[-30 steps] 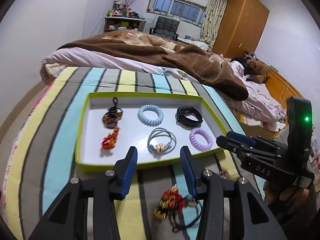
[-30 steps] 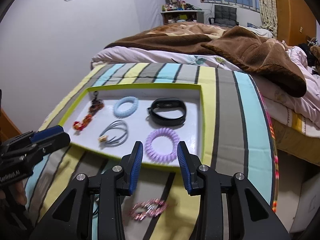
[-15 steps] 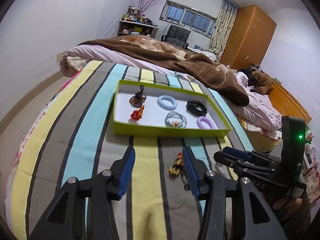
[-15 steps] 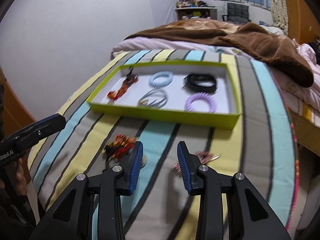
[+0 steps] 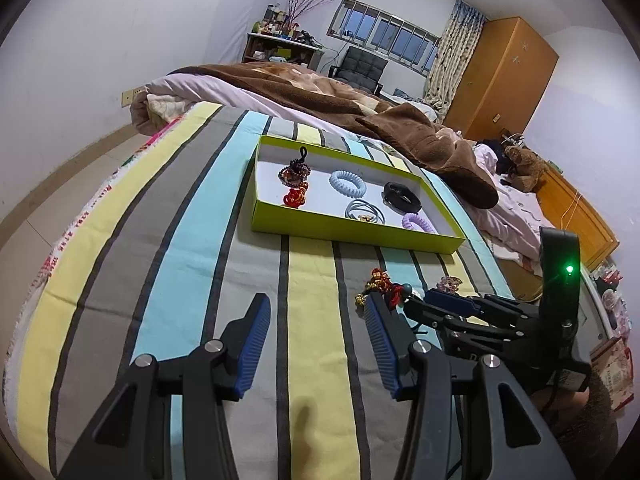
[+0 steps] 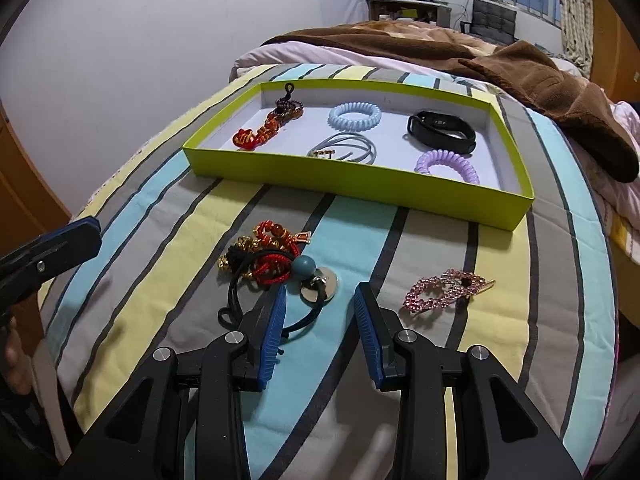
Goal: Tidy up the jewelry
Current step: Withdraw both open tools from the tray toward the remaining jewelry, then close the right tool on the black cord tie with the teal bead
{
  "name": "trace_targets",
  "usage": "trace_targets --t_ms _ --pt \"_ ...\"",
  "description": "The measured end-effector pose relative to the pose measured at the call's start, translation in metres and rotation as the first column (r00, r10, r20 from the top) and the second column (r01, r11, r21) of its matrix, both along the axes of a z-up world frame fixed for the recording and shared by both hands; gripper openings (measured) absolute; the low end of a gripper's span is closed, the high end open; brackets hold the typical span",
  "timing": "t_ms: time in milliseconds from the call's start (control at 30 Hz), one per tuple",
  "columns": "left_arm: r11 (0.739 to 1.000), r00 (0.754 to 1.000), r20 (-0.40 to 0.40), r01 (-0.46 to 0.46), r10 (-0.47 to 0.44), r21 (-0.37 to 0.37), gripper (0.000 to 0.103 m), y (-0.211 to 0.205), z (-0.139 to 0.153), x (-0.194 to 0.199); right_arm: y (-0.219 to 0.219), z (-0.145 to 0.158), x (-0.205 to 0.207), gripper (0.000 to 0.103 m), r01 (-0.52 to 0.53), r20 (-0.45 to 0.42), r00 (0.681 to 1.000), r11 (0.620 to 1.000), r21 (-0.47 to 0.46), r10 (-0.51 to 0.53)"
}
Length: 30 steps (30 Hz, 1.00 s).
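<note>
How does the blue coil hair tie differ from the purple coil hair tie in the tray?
The blue coil hair tie lies in the far row of the green tray, at its middle; the purple coil hair tie lies in the near row, toward the right end. The blue one is pale blue, the purple one lilac. Both are spiral rings lying flat, apart from each other.

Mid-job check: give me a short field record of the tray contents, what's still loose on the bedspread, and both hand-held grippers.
tray: green tray on striped bedspread
in tray: red-brown bead pieces; blue coil tie; black band; grey hair ties; purple coil tie
loose, outside tray: red and gold tangle with black cord and teal bead; pink hair clip
left hand-held gripper: open, empty, jaws just widened
right hand-held gripper: open, empty, over black cord
</note>
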<state>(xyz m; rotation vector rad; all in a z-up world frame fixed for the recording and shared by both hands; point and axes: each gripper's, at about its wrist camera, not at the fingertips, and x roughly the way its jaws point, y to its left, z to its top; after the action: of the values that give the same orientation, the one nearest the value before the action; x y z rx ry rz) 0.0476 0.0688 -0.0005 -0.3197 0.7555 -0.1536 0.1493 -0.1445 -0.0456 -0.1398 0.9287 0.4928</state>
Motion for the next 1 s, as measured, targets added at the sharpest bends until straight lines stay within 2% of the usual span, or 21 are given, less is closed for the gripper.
trace_targets --t_ms 200,267,333,467,1000 --pt "1.0 1.0 -0.008 -0.002 0.002 -0.006 0.051 0.001 -0.004 -0.003 0.001 -0.002 -0.001 0.034 -0.003 -0.005 1.0 1.0 -0.006 0.003" --pt "1.0 1.0 -0.008 -0.004 0.004 -0.007 0.051 0.002 -0.004 -0.004 0.003 -0.002 -0.002 0.023 0.009 0.006 1.0 0.999 -0.038 -0.009" --pt "1.0 1.0 -0.01 -0.007 0.007 -0.007 0.051 0.003 -0.005 -0.004 0.002 -0.002 -0.002 0.013 0.005 -0.002 1.0 1.0 -0.028 -0.005" --pt "1.0 1.0 -0.018 -0.011 0.011 -0.005 0.051 0.002 -0.006 -0.005 -0.003 -0.003 -0.004 0.002 0.007 -0.013 1.0 1.0 -0.003 -0.007" --pt "1.0 0.999 -0.04 0.017 -0.016 0.015 0.051 -0.009 -0.011 -0.002 -0.043 0.018 -0.022 0.002 0.061 0.032 0.997 0.993 0.104 -0.065"
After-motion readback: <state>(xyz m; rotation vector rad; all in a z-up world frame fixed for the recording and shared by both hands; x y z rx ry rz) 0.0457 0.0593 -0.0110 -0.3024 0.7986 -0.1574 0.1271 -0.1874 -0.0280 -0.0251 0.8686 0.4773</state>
